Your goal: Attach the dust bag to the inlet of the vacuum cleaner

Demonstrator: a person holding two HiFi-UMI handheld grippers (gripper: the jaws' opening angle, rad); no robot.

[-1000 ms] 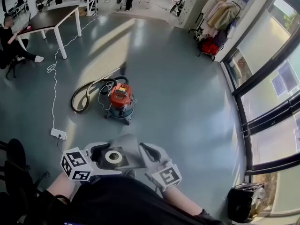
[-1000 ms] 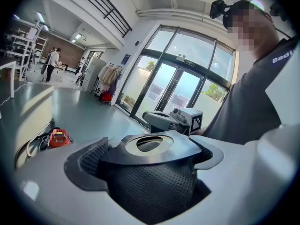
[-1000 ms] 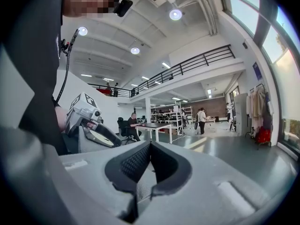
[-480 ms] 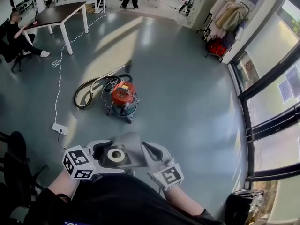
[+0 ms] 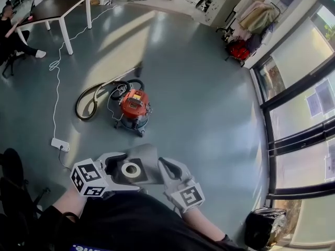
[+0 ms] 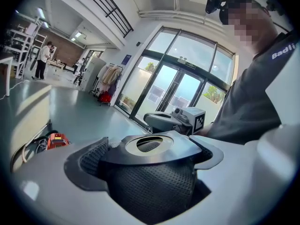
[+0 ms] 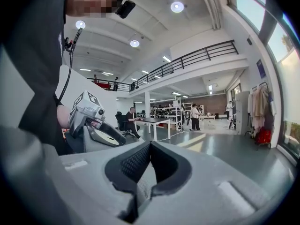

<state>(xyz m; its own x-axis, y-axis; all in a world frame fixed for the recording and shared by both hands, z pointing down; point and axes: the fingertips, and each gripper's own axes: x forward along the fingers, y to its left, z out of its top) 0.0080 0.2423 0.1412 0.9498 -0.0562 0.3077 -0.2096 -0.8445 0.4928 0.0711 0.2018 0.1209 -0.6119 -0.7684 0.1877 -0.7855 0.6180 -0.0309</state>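
A grey dust bag (image 5: 146, 160) with a dark collar and white-ringed hole (image 5: 130, 170) hangs between both grippers at the bottom of the head view. My left gripper (image 5: 116, 164) is shut on the collar plate (image 6: 150, 144), its dark pads (image 6: 93, 156) clamping the plate from both sides. My right gripper (image 5: 166, 167) is shut on a thin fold of the bag's grey fabric (image 7: 146, 184). The red vacuum cleaner (image 5: 135, 106) stands on the floor well ahead of the bag and shows small in the left gripper view (image 6: 57, 139).
A hose (image 5: 86, 101) loops left of the vacuum. A white cable runs to a power strip (image 5: 59, 144). A table (image 5: 49, 9) with a seated person (image 5: 8, 30) is far left. Glass doors (image 5: 298, 114) line the right, and a black bin bag (image 5: 264, 228) sits near them.
Both grippers have moved a little across the room together with the bag, and the head view has shifted slightly. Neither hold on the bag has changed.
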